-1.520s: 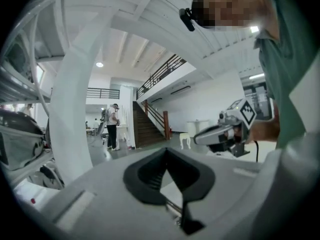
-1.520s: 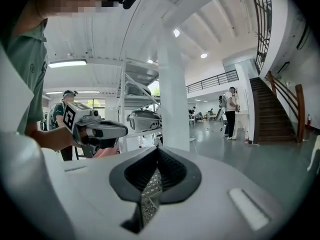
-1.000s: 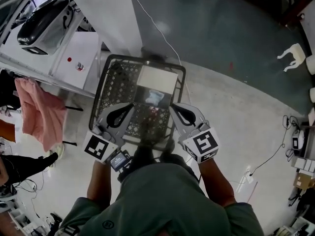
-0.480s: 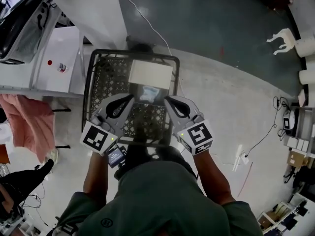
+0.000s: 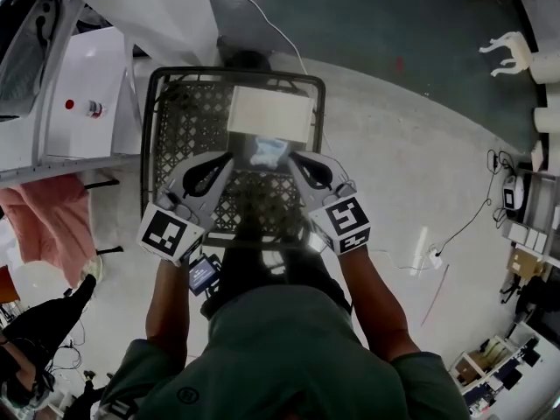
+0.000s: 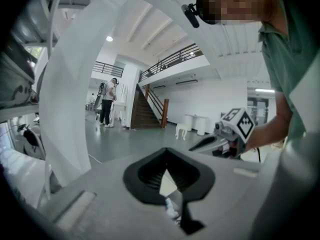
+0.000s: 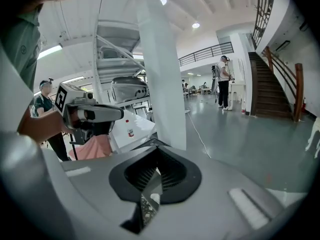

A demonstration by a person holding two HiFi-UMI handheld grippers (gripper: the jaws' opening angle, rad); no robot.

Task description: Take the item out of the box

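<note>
Hovering over a black lattice crate [image 5: 149, 147] on the floor: both claws, one in each hand, angled in toward each other from the near side.

- Left claw [image 5: 226, 158]: jaws together at the tip, nothing clamped. Its own view shows only a thin slit between the ribbed pads, with a sliver of white and something pale seen through it, below.
- Right claw [image 5: 295, 158]: same state, jaws closed and empty. The slit in its view shows crate lattice underneath.
- Packet [image 5: 269, 151]: small, shiny, bluish-clear, contents unreadable. It sits inside the crate toward the far end, just on the near side of a white box [image 5: 269, 115]. Can't tell whether it touches the box or lies partly on it.
- Packet vs claws: it lies between the two tips, with the left tip just to its left and the right tip just to its right. Neither tip is clearly touching it, and height above it can't be judged from overhead.
- White box spans most of the far end of the crate, against the far wall.
- Each claw shows up in the other's camera, close together.

Surroundings: white table [image 5: 96, 77] with a small bottle [image 5: 87, 108] far left, pink cloth [image 5: 48, 226] left, and a white cable [image 5: 271, 26] across the floor on the far side.
</note>
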